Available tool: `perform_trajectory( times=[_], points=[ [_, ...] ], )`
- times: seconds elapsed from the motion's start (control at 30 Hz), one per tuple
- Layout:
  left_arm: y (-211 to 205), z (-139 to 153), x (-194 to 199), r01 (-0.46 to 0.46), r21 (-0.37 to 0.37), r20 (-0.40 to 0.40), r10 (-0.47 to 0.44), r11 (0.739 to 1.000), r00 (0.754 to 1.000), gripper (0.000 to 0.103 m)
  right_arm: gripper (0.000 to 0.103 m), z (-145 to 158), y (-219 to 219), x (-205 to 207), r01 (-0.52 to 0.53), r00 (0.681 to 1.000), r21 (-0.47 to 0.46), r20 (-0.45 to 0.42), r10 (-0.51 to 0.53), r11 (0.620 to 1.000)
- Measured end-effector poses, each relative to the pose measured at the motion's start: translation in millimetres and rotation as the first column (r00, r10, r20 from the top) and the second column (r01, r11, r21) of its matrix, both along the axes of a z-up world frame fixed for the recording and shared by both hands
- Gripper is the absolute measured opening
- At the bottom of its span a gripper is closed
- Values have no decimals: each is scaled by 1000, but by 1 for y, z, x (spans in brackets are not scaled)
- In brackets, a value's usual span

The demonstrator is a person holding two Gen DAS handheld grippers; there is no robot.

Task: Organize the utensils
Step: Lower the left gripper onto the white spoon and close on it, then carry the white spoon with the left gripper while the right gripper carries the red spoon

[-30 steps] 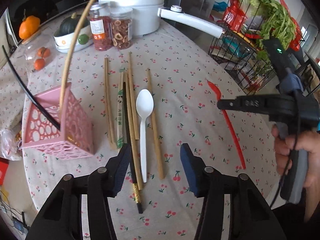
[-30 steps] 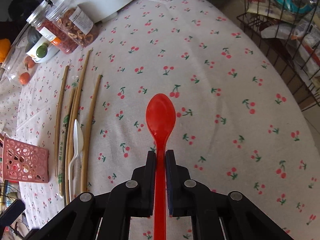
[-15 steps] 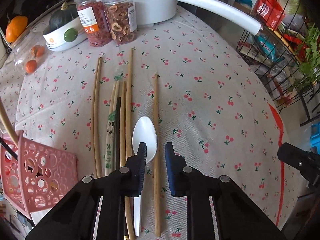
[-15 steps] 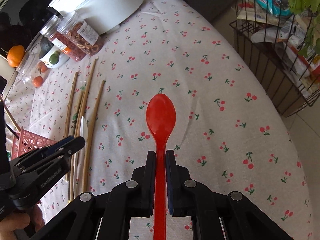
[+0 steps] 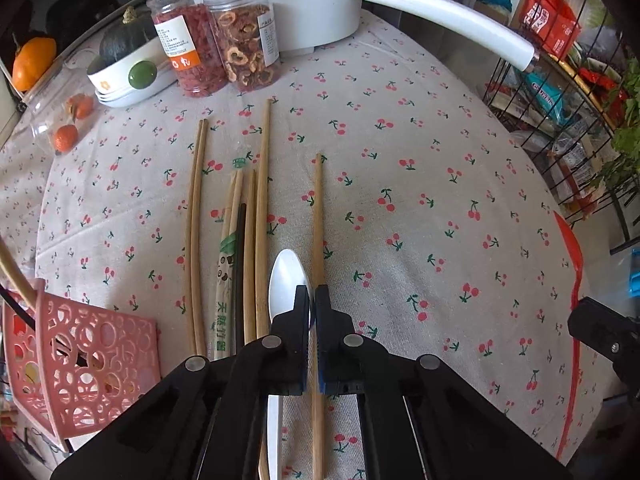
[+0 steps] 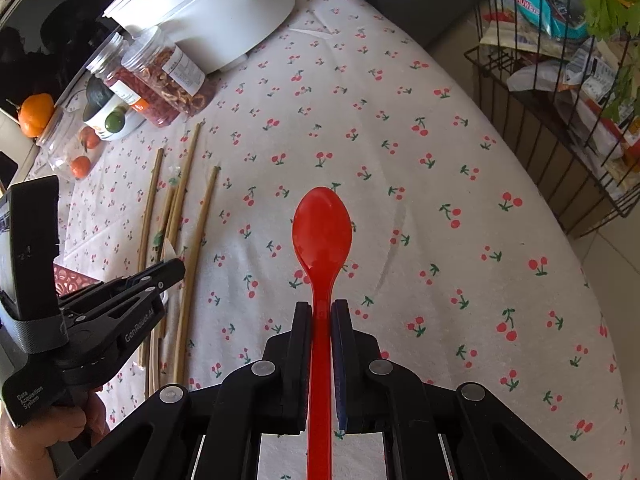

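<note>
The utensils are split between the two hand-held grippers and the bench. The red spoon is pinched by its handle in the right hand-held gripper, the bowl held out ahead, above the cherry-print cloth. The left hand-held gripper is seen with its jaws drawn almost together over the lone chopstick that lies just right of the white spoon; a thin gap remains, and whether the stick is actually gripped cannot be told.

Left of the white spoon, more chopsticks are laid roughly parallel, one pair in a printed paper sleeve. Further left of the spoon, the pink basket is found, with sticks already standing in it. Far beyond the spoon, jars and a white pot are set.

The chopstick is judged light, stiff and smooth, so it may roll or pivot if caught off-centre; a grip near its middle, square across the shaft, would be steadiest. The spoons are judged thin, light plastic, slightly flexible and slippery; the flat handle is the better place to be held, as the bowl offers no parallel faces. Little squeezing force should be needed for either.
</note>
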State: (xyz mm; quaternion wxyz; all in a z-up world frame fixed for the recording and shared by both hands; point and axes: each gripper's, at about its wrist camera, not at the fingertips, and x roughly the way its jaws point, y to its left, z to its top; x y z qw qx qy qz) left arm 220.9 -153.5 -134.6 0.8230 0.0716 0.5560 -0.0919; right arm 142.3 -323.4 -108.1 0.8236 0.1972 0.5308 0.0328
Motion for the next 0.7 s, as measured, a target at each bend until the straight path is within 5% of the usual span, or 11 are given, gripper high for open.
perform_trajectory(
  times=[0.4, 0.57, 0.7],
  points=[
    [37, 100, -79, 98, -234, 233, -42, 967, 972, 2, 8, 36, 13, -13, 28, 990, 18, 138, -30, 999],
    [77, 157, -105, 114, -334, 404, 33, 936, 914, 2, 8, 51, 24, -20, 33, 980, 26, 197, -37, 999],
    [107, 185, -113, 104, -369, 546, 124, 924, 828, 2, 8, 55, 31, -20, 41, 976, 29, 213, -46, 999]
  ],
)
